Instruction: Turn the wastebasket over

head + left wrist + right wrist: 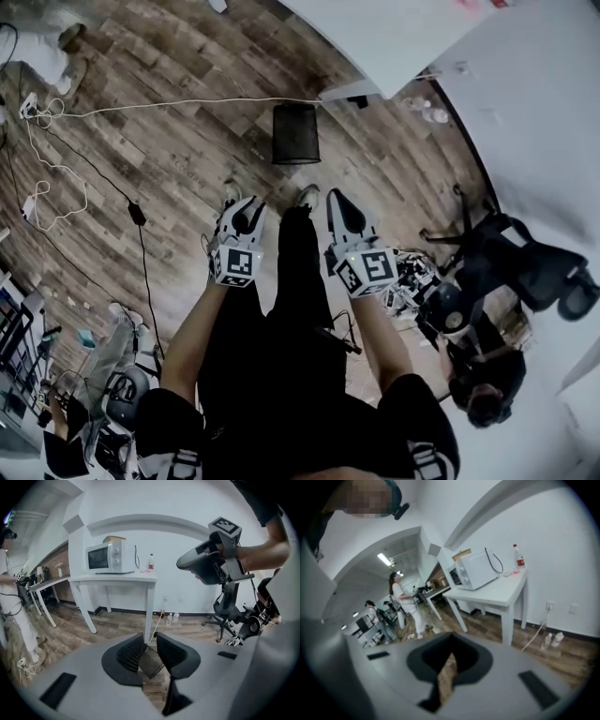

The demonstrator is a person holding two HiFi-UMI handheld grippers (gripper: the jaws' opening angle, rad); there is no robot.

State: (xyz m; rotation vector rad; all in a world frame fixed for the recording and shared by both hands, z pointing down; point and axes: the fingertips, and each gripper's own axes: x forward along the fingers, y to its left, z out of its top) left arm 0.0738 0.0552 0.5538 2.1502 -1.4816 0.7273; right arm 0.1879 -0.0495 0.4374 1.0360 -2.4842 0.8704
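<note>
- Left gripper [149,638], a white moulded shell with black ribbed pads [129,653], has its jaws spread partway and pinches nothing. A dark shape on the floor shows through the gap, so it aims down and almost straight at the basket.
- Ahead of both hands and well apart from them, the black wire-mesh wastebasket [296,134] stands on the brown wood-plank floor [187,150], just beside a leg of the white bench [394,37].
- In the head view the basket lies on a line that runs between the two grippers, so neither hand is clearly nearer.
- It seems to stand on end with its long axis upright. Which end is up I cannot tell from above.
- Judging by the look, the mesh is thin, light and fairly stiff, with round, slightly tapered walls. The rim should give the pads a narrow edge, and the smooth planks may let the basket slide when pushed.
- Right gripper [452,654], of the same build, has its jaws pressed together at the tips on nothing. Only a sliver of floor shows behind them, and its own view does not show the basket.
</note>
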